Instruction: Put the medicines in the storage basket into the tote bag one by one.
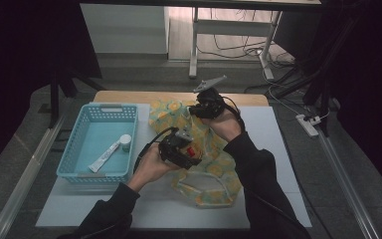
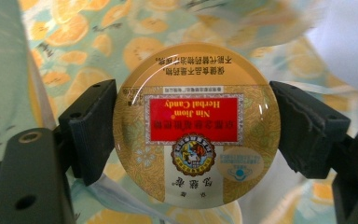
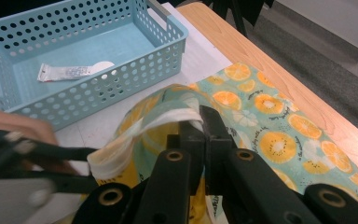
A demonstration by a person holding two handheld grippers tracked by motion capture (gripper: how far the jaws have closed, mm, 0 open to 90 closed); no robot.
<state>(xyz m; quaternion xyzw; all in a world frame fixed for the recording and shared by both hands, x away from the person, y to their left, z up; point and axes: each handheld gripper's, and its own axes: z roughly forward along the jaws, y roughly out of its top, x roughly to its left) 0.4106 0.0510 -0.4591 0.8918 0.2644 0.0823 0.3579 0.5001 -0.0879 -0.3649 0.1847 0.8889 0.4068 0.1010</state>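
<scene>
A round gold candy tin [image 2: 196, 126] with a red label sits edge to edge between the black pads [image 2: 91, 130] of my left gripper [image 2: 193, 133], which is shut on it. In the high view that gripper [image 1: 190, 148] holds the tin [image 1: 191, 150] over the middle of a teal fabric bag [image 1: 214, 169] printed with orange slices. My right gripper [image 1: 195, 110] is shut on the bag's white-trimmed rim [image 3: 158, 123] and holds it lifted off the table at the bag's far end. The right gripper view shows its jaws [image 3: 204, 126] pinched tight on that rim.
A light blue perforated basket [image 1: 79, 149] stands at the left on the white board [image 1: 273, 149]. In it lie a white tube [image 1: 104, 155] and a small round container [image 1: 125, 143]. The wooden table edge [image 3: 270, 60] runs behind the bag.
</scene>
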